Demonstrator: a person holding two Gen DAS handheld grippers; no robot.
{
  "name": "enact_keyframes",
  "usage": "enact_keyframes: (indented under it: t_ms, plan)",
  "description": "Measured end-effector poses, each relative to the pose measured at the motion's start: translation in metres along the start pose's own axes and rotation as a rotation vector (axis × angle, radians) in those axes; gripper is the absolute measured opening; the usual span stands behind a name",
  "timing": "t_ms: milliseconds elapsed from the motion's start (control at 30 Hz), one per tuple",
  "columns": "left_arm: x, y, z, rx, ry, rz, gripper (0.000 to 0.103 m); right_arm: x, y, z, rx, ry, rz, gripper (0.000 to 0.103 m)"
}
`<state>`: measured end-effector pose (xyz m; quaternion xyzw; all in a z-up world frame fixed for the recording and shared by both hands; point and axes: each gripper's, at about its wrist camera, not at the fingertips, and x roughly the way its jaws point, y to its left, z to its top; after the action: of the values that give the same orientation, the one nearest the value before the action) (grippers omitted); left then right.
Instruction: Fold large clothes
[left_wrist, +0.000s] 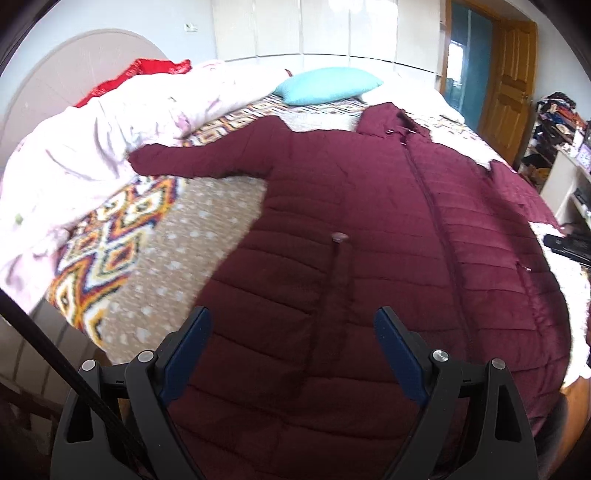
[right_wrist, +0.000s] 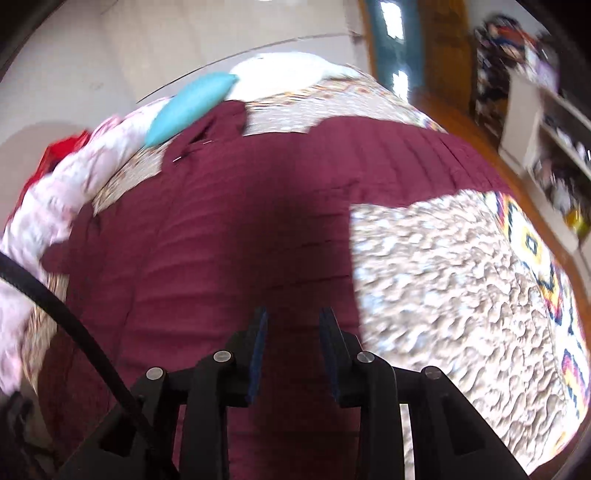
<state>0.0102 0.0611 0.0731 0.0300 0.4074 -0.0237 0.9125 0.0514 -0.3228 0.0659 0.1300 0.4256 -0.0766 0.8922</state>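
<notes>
A large maroon quilted coat (left_wrist: 369, 229) lies spread flat on the bed, front up, zipper running down its middle, one sleeve (left_wrist: 199, 162) stretched out to the left. My left gripper (left_wrist: 293, 321) is open wide and empty above the coat's lower left part. In the right wrist view the coat (right_wrist: 229, 229) fills the centre, its other sleeve (right_wrist: 399, 147) reaching right. My right gripper (right_wrist: 293, 321) is partly open and empty above the coat's lower right part; that view is blurred.
The bed has a patterned tan blanket (left_wrist: 192, 236), also seen in the right wrist view (right_wrist: 450, 280). A pale pink duvet (left_wrist: 92, 140) is heaped at the left, a teal pillow (left_wrist: 325, 85) lies at the head. Cluttered shelves (left_wrist: 565, 155) stand at the right by a wooden door (left_wrist: 509, 74).
</notes>
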Motion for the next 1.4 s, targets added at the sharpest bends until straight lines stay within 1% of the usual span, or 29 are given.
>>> enact_keyframes:
  t_ms: [100,133,200,233,267,333,367,467,533,633,733,867,1000,1100,1200,1300,1400]
  plan:
    - [0.001,0.014,0.005,-0.001,-0.012,0.045,0.089,-0.008,0.031,-0.006,-0.054,-0.003,0.053,0.037]
    - [0.001,0.018,0.006,-0.004,-0.014,0.055,0.089,-0.011,0.046,-0.007,-0.08,-0.001,0.082,0.038]
    - [0.003,0.027,0.009,-0.014,-0.016,0.074,0.089,-0.015,0.069,-0.009,-0.119,0.004,0.11,0.041]
    - [0.003,0.032,0.01,-0.02,-0.017,0.087,0.089,-0.017,0.086,-0.01,-0.154,0.005,0.128,0.044]
    - [0.004,0.038,0.012,-0.027,-0.018,0.1,0.089,-0.016,0.095,-0.01,-0.172,0.008,0.136,0.048]
    - [0.006,0.049,0.016,-0.041,-0.018,0.123,0.089,-0.015,0.126,-0.014,-0.225,0.01,0.163,0.05]
    - [0.007,0.053,0.018,-0.044,-0.017,0.129,0.089,-0.013,0.133,-0.014,-0.242,0.01,0.17,0.052]
    - [0.01,0.07,0.027,-0.049,-0.024,0.131,0.089,-0.001,0.173,-0.017,-0.315,0.001,0.154,0.055]
    - [0.014,0.086,0.038,-0.062,-0.025,0.114,0.089,0.008,0.193,-0.02,-0.335,0.008,0.148,0.055]
    - [0.02,0.113,0.054,-0.095,-0.033,0.124,0.089,0.025,0.214,-0.021,-0.357,0.009,0.109,0.056]
    - [0.033,0.141,0.074,-0.126,-0.032,0.144,0.089,0.04,0.223,-0.021,-0.371,0.007,0.071,0.057]
    - [0.06,0.183,0.105,-0.176,0.002,0.199,0.089,0.065,0.231,-0.02,-0.364,0.028,0.009,0.057]
    - [0.093,0.222,0.141,-0.243,0.021,0.194,0.089,0.08,0.23,-0.02,-0.359,0.044,-0.015,0.057]
    - [0.119,0.244,0.165,-0.293,0.013,0.163,0.089,0.087,0.229,-0.021,-0.358,0.045,-0.005,0.057]
    - [0.154,0.269,0.187,-0.371,0.018,0.125,0.089,0.091,0.227,-0.024,-0.349,0.04,0.009,0.058]
    - [0.189,0.293,0.199,-0.463,0.037,0.111,0.089,0.096,0.221,-0.026,-0.323,0.033,0.022,0.066]
    - [0.221,0.306,0.205,-0.507,0.061,0.109,0.089,0.1,0.214,-0.027,-0.295,0.03,0.057,0.068]
